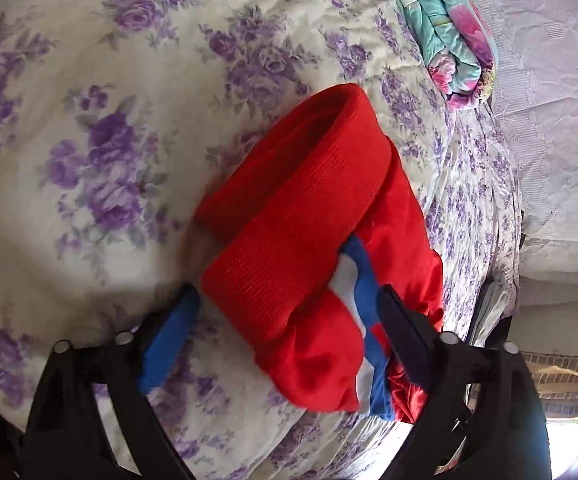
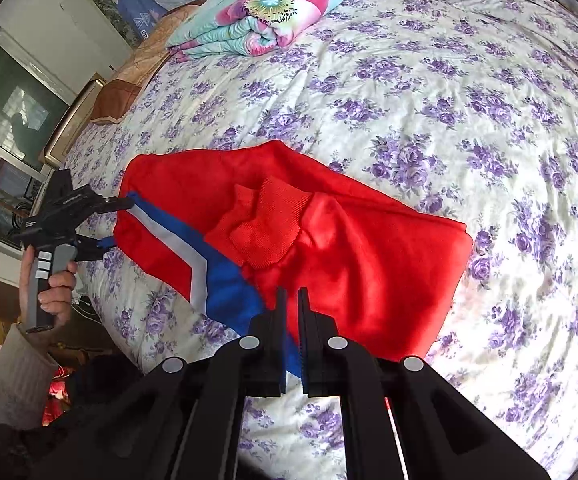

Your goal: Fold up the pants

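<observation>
Red pants (image 2: 369, 248) with a blue and white side stripe (image 2: 199, 256) lie folded on the floral bed, the ribbed cuffs (image 2: 265, 224) on top. In the left wrist view the pants (image 1: 301, 232) bulge between my left gripper's fingers; the left gripper (image 1: 289, 300) is open around the folded end, one blue pad (image 1: 169, 344) on the left. It also shows in the right wrist view (image 2: 117, 220) at the pants' left edge. My right gripper (image 2: 293, 300) is nearly shut at the pants' near edge; whether cloth is pinched is unclear.
The bed sheet (image 2: 449, 100) is cream with purple flowers. A folded teal and pink quilt (image 2: 265, 16) lies at the far end, also in the left wrist view (image 1: 449, 40). A window (image 2: 9, 120) and the bed's edge are at the left.
</observation>
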Action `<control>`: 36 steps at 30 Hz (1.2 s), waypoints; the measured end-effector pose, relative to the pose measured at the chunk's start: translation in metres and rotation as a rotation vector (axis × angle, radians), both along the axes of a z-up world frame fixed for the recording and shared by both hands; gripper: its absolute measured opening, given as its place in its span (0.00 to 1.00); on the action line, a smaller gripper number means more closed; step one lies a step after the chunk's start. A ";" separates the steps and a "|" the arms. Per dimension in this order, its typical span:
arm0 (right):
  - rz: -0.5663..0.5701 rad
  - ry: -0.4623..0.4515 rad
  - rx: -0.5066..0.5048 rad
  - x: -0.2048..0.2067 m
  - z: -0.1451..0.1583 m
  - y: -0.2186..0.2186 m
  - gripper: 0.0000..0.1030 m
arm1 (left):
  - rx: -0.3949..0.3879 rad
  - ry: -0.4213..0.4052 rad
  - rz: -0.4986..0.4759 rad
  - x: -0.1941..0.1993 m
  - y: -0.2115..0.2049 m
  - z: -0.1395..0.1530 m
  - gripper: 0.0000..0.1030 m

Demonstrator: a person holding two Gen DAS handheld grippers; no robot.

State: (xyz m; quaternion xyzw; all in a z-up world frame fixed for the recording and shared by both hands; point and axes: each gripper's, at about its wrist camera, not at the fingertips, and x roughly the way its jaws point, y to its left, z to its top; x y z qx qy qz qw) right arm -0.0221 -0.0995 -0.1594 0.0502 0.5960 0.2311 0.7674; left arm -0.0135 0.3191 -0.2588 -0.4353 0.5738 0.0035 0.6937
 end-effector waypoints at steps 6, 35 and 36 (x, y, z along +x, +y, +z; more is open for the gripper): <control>0.006 0.024 0.007 -0.001 -0.008 0.005 0.07 | 0.071 -0.033 -0.109 0.043 -0.039 0.020 0.32; 0.114 0.088 0.101 0.078 -0.044 0.091 0.06 | 0.432 -0.223 -0.463 0.031 -0.157 0.116 0.32; 0.103 0.050 0.100 0.074 -0.030 0.077 0.06 | 0.446 -0.229 -0.480 0.030 -0.163 0.118 0.32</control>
